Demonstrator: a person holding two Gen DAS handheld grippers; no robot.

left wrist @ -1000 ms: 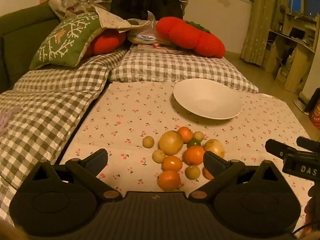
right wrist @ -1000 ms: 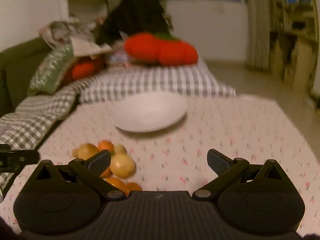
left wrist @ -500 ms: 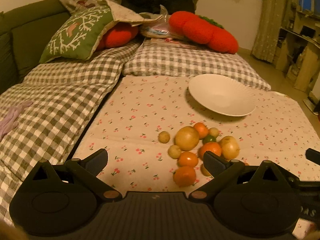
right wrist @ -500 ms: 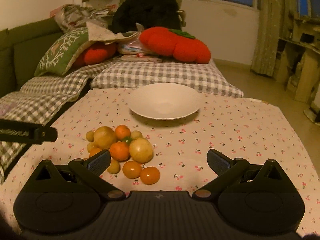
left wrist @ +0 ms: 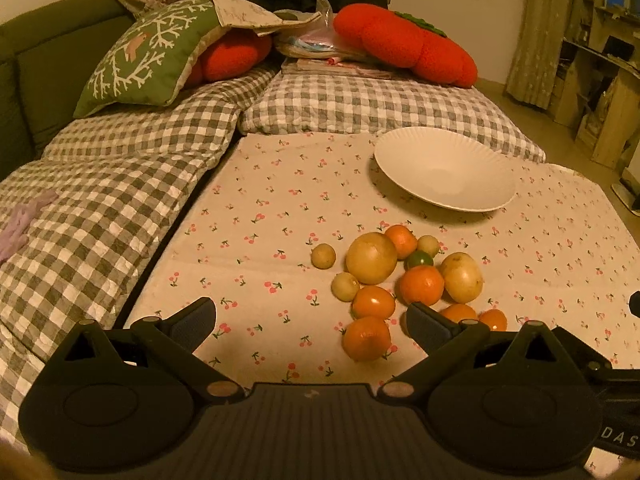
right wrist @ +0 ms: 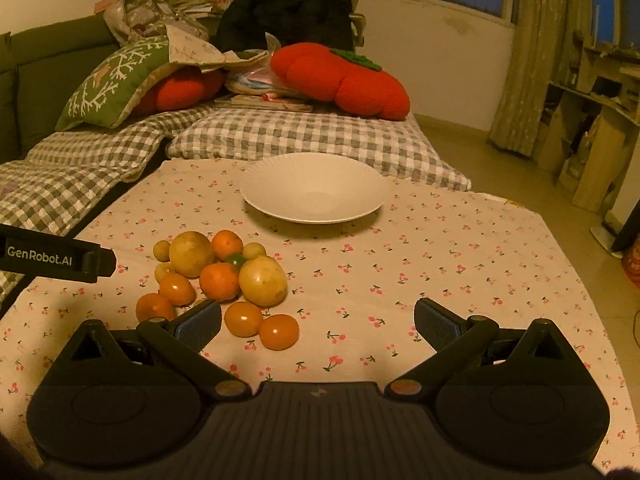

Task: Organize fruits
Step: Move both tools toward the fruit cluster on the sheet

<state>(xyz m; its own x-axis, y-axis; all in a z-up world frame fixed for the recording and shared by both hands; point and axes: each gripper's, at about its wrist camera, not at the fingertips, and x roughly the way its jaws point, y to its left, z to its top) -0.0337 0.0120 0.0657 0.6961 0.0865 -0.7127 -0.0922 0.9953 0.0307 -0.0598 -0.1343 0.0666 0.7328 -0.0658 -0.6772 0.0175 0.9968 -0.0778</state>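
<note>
A pile of fruit (left wrist: 396,280) lies on the cherry-print cloth (left wrist: 272,216): several oranges, two big yellow fruits, small yellow ones and a green lime. It also shows in the right wrist view (right wrist: 224,276). An empty white plate (left wrist: 444,174) sits beyond it, and shows in the right wrist view (right wrist: 314,188). My left gripper (left wrist: 312,320) is open and empty, above the cloth just left of the pile. My right gripper (right wrist: 318,322) is open and empty, to the right of the pile, with two small oranges (right wrist: 260,324) near its left finger.
Checked cushions (left wrist: 100,184) lie to the left and behind the cloth. A green pillow (left wrist: 148,52) and red plush cushions (left wrist: 404,48) sit at the back. Shelves (right wrist: 592,120) and floor are on the right. The left gripper's body (right wrist: 56,258) shows at the right view's left edge.
Both grippers have moved; the left one shifted left and closer to the cloth, so the fruit now lies to its right. The right view went from blurred to steady, with the pile at its left.
</note>
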